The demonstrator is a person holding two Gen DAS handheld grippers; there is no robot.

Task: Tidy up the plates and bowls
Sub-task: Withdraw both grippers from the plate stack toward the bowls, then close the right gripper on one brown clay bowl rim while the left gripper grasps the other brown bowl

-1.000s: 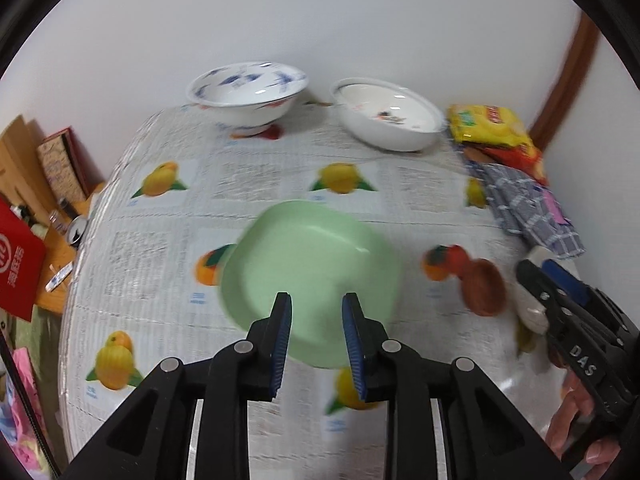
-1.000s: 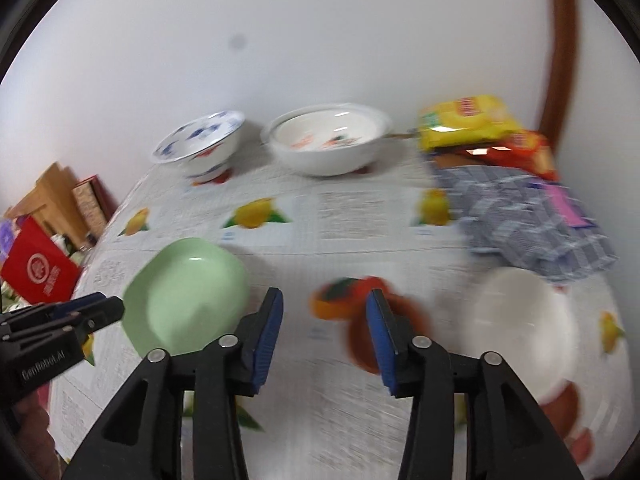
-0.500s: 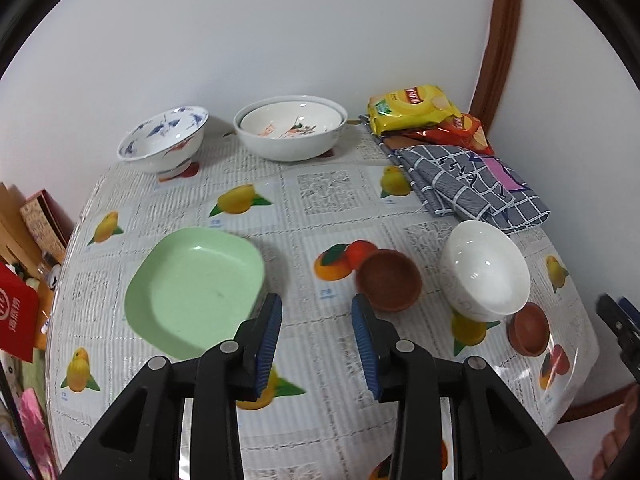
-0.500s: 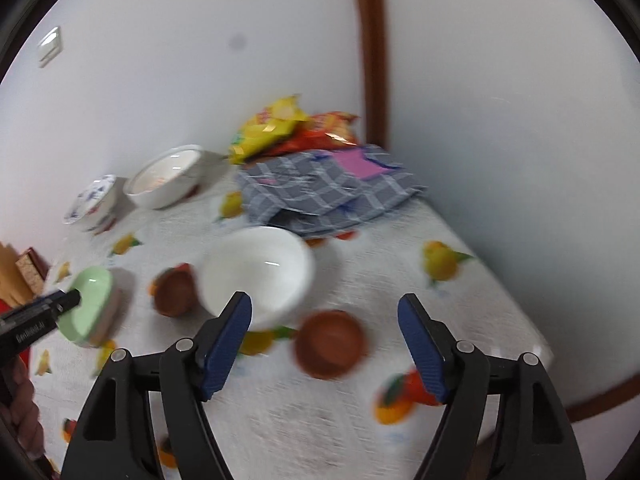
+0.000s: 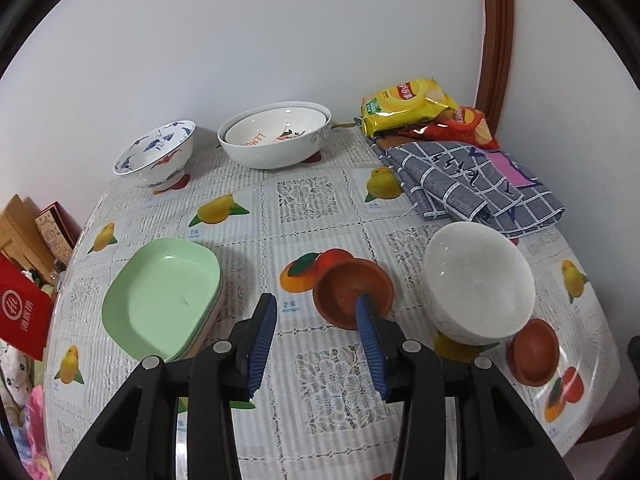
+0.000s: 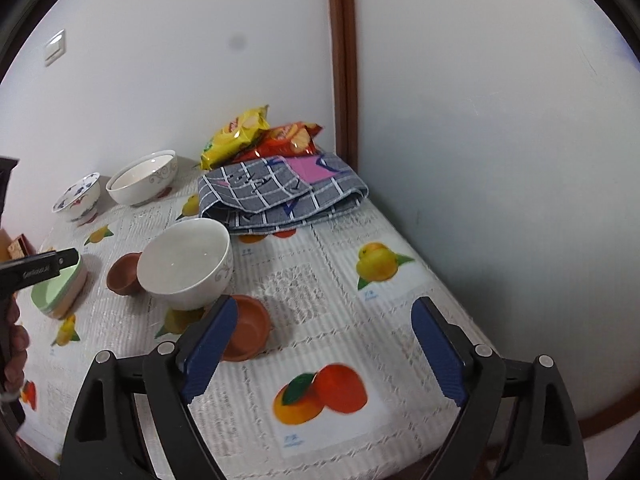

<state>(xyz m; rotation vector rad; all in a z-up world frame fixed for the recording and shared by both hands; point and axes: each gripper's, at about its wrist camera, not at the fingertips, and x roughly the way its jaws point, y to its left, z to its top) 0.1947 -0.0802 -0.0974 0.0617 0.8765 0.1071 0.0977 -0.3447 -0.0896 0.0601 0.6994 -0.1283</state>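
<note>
On the fruit-print tabletop (image 5: 312, 208) a stack of green square plates (image 5: 162, 304) lies at the left; the left gripper (image 5: 316, 312) hovers part-open and empty, its jaws having just been opening, above a brown bowl (image 5: 344, 280); a white bowl (image 5: 476, 280) stands just right of it, a second small brown bowl (image 5: 534, 350) at its foot; the right gripper (image 6: 320, 320) stands wide and empty, jaws also just opened, beside that small bowl.

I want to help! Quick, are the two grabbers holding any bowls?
Left gripper: open, jaws just widening, holding nothing.
Right gripper: wide open, jaws just widening, holding nothing.
</note>
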